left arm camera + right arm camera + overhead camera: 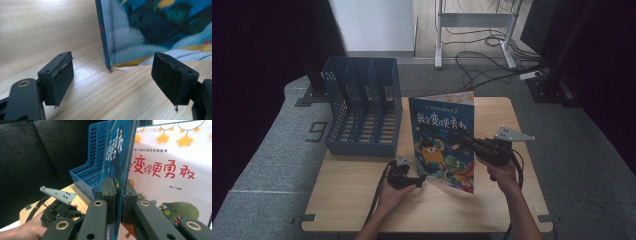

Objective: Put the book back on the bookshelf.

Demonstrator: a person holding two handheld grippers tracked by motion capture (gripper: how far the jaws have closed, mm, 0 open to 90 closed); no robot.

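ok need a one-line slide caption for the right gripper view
Right gripper clamps the front cover of an upright picture book, with the blue file rack and left gripper behind.

You have one picture book (443, 141) on the table (362, 200), standing upright just right of the file rack. There is one blue file rack (362, 107), and you can count three slots in it, divided by perforated walls. Two grippers are in play: your left gripper (412, 181) at the book's lower left corner, and your right gripper (472, 142) on the book's right edge. Two hands are on them, one each. Each gripper has two black jaws and one trailing cable.
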